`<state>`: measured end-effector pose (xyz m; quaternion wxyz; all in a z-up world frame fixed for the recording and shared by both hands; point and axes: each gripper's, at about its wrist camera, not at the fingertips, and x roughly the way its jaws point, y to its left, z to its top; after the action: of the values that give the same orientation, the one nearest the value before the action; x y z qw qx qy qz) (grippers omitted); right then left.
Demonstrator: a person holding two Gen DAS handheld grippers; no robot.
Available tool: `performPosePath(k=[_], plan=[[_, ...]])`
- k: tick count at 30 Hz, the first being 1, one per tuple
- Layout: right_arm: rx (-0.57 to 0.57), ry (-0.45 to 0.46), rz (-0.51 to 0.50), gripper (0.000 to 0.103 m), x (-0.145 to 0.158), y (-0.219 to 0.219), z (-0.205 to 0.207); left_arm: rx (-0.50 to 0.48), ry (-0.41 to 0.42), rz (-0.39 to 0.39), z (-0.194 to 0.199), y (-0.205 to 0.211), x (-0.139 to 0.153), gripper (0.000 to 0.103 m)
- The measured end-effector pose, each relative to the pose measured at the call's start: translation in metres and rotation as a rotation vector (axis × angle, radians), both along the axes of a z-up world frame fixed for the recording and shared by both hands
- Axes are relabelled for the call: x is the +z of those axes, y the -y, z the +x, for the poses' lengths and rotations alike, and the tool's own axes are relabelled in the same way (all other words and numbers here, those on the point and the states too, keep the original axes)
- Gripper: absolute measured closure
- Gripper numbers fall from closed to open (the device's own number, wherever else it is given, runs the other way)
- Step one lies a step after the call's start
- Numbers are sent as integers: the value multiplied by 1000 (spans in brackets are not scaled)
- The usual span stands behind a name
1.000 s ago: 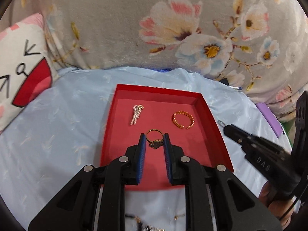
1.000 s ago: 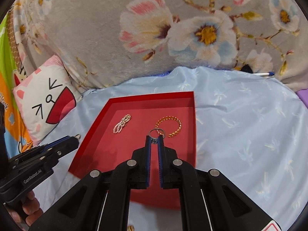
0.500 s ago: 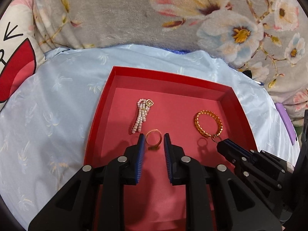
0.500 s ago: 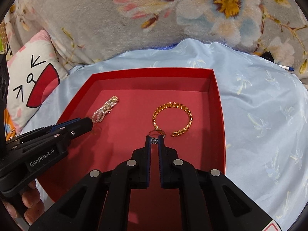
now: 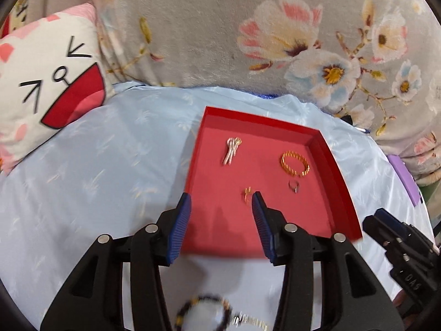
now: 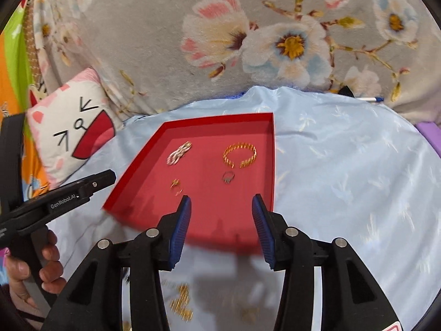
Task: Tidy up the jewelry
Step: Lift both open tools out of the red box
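A red tray (image 5: 339, 176) (image 6: 132, 165) lies on the pale blue cloth. In it rest a pearl piece (image 5: 231, 149) (image 6: 179, 153), a gold chain bracelet (image 5: 294, 163) (image 6: 239, 155), a gold ring (image 5: 247, 194) (image 6: 176, 186) and a silver ring (image 5: 293, 186) (image 6: 228, 177). My left gripper (image 5: 220, 201) hangs over the tray's near left part, jaws opening, nothing between them; the gold ring lies just past its right fingertip. My right gripper (image 6: 220, 202) is over the tray's near edge, jaws opening and empty. Each gripper shows at the side of the other's view.
More jewelry lies on the cloth near me: a dark beaded bracelet and chain (image 5: 209, 313), gold pieces (image 6: 182, 304). A cartoon pillow (image 5: 52, 91) sits at the left, a floral blanket (image 5: 220, 27) behind, a purple object (image 5: 403, 179) and a pen (image 6: 369, 99) at the right.
Both grippers have let go of their rings, which now lie in the tray, and their jaws have spread. Both have drawn back toward the tray's near edge.
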<state>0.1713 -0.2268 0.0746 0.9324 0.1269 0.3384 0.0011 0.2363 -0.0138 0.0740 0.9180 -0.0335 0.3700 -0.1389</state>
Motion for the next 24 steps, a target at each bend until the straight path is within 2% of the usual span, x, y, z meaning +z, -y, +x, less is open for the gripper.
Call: performPosePath(k=[6, 9, 13, 18, 24], plan=[[24, -25, 63, 57, -5, -15, -87, -17, -21, 11, -85, -20, -13, 52], [44, -56, 56, 57, -13, -29, -125, -24, -66, -9, -124, -32, -26, 52], [68, -105, 58, 57, -30, -46, -165, -26, -88, 15, -163, -39, -42, 52], [78, -150, 80, 57, -47, -57, -185, -23, -84, 74, -192, -40, -57, 52], [135, -178, 127, 57, -57, -77, -182, 1, -107, 67, -201, -50, -66, 52]])
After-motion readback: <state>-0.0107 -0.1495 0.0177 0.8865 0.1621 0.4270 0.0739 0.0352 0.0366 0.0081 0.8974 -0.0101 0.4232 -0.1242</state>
